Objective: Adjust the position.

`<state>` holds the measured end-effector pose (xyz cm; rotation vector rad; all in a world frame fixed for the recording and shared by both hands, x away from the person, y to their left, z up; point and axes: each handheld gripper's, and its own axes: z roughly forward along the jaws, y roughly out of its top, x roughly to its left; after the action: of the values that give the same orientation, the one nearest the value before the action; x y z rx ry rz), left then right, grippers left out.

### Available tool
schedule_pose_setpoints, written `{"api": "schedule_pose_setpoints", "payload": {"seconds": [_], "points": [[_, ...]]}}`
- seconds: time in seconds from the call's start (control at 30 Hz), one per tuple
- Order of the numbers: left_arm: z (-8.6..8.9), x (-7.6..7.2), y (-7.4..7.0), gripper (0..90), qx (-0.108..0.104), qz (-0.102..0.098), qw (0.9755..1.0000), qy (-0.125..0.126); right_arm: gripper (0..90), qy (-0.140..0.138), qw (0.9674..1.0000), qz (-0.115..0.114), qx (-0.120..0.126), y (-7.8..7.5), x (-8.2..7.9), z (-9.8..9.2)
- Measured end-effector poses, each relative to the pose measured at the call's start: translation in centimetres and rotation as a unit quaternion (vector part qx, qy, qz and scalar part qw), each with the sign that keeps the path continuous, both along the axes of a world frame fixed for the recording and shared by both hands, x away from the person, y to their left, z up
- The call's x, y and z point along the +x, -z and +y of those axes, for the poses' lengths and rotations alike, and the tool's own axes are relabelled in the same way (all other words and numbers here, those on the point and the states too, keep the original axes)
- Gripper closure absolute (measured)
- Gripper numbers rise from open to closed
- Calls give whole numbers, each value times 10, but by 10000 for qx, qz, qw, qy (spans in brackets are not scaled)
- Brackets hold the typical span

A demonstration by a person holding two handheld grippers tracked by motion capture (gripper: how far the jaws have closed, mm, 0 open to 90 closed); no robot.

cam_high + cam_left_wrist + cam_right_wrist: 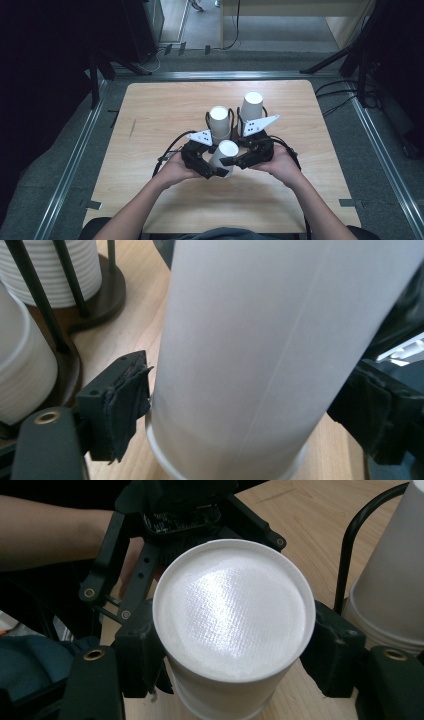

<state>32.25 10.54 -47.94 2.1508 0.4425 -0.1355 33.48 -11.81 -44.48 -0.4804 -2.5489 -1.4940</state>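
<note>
While both grippers close on the same upside-down paper cup point(223, 157) near the middle of the table point(150, 105), the step in hand appears to be pulling one cup off another, or passing it from hand to hand. The right gripper point(232, 655) has its jaws pressed on the cup's wall just under the closed base; the left gripper point(240, 405) stands wide, its pads against the wall close to the rim, so it too seems to grip. The next move likely calls for one hand to hold firm while the other draws away along the cup's length, gently enough not to crush the thin wall. Just beyond, to the far side, stand two cup stacks in black wire holders, the left stack point(220, 122) and the right stack point(251, 112); they crowd the space and could be knocked by a gripper.
</note>
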Motion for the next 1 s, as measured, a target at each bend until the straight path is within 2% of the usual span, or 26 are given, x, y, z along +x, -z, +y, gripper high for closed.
{"api": "schedule_pose_setpoints", "payload": {"seconds": [0.03, 0.07, 0.23, 0.3, 0.33, 0.4, 0.47, 0.53, 0.6, 0.77, 0.83, 0.9, 0.93, 1.0], "points": [[1, -1, -1, 173, -29, -70, 10000, 16, 330, 0, 10000, 0, 0, 0, 0, 0], [1, -2, -1, 223, -47, -113, 9999, 6, 332, 3, 10000, -3, 7, 0, 0, 0], [1, -1, -3, 247, -7, -135, 9999, 61, 333, 20, 10000, 57, 42, 0, 2, -2], [0, 0, -3, 267, 6, -83, 9999, 79, 329, 40, 9999, 104, 30, 0, 2, -2], [0, 2, -3, 272, 109, -26, 9999, 48, 326, 101, 9997, 232, -24, 0, 4, -3], [0, 2, -2, 277, 109, 41, 9999, 41, 320, 137, 9996, 234, -54, 1, 5, -4], [0, 4, -3, 278, 224, 88, 9997, 64, 254, 130, 9996, 239, -49, 0, 5, -5], [1, 5, -5, 278, 242, 96, 9996, 68, 243, 160, 9998, 128, -36, -1, 5, -7], [3, 7, -7, 278, 176, 129, 9998, 20, 232, 160, 9998, 109, -36, -2, 5, -8], [10, 11, -12, 277, 256, 155, 9995, -36, 229, 122, 9999, 6, -99, -3, 4, -15], [15, 12, -17, 277, 362, 132, 9992, -52, 229, 141, 9996, -80, -252, -1, 3, -16], [17, 12, -18, 278, 389, 131, 9991, -74, 229, 125, 9994, -104, -296, 0, 2, -16], [20, 14, -21, 279, 516, 100, 9986, -106, 229, 111, 9992, -113, -354, 1, 2, -16], [21, 14, -22, 279, 550, 89, 9984, -115, 229, 85, 9991, -118, -403, 3, 1, -15]]}}
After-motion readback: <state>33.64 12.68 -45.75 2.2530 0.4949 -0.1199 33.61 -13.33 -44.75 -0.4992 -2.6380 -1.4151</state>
